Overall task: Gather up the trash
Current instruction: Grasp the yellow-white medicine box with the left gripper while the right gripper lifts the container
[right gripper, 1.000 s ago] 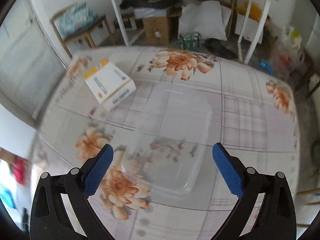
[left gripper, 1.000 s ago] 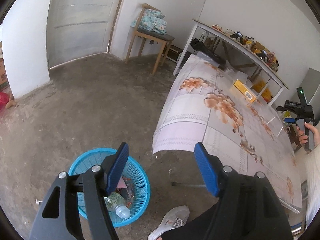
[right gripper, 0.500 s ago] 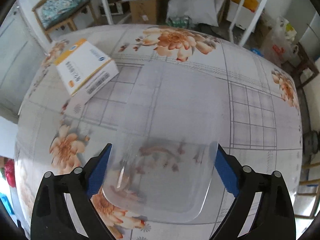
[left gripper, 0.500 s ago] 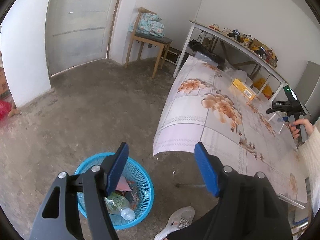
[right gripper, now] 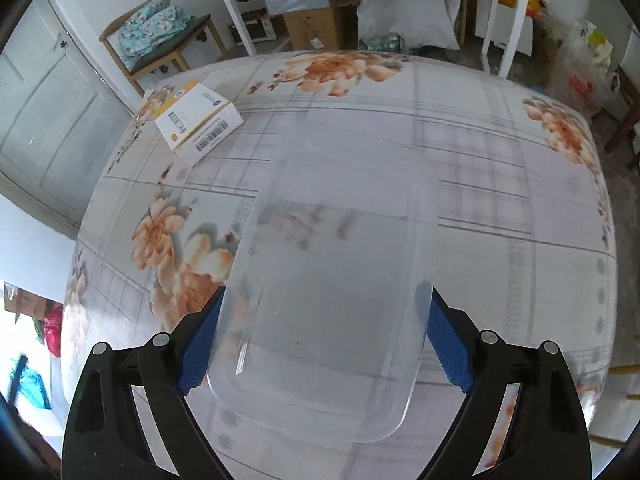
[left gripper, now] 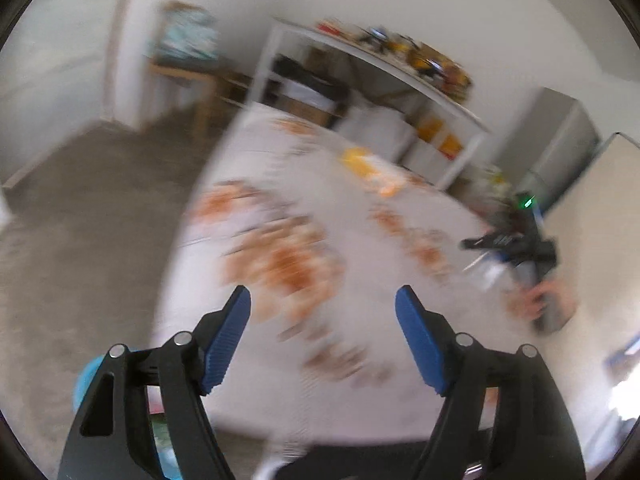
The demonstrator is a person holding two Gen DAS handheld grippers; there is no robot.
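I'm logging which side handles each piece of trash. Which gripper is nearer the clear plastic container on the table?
Right. The right gripper straddles the clear plastic container, one blue pad at each side wall, jaws closing. The left gripper is empty and opening near the table's other end.

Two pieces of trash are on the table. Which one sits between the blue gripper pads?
The clear plastic container, lying between the right gripper pads. The orange-and-white box lies far off, near the table's edge.

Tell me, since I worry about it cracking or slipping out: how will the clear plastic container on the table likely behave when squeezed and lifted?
The clear plastic container looks thin-walled and empty, so probably light and somewhat flexible, bowing rather than cracking. Its smooth, glossy sides may slip on the right gripper pads. It is wide, filling the whole gap, so a light grip may let it twist.
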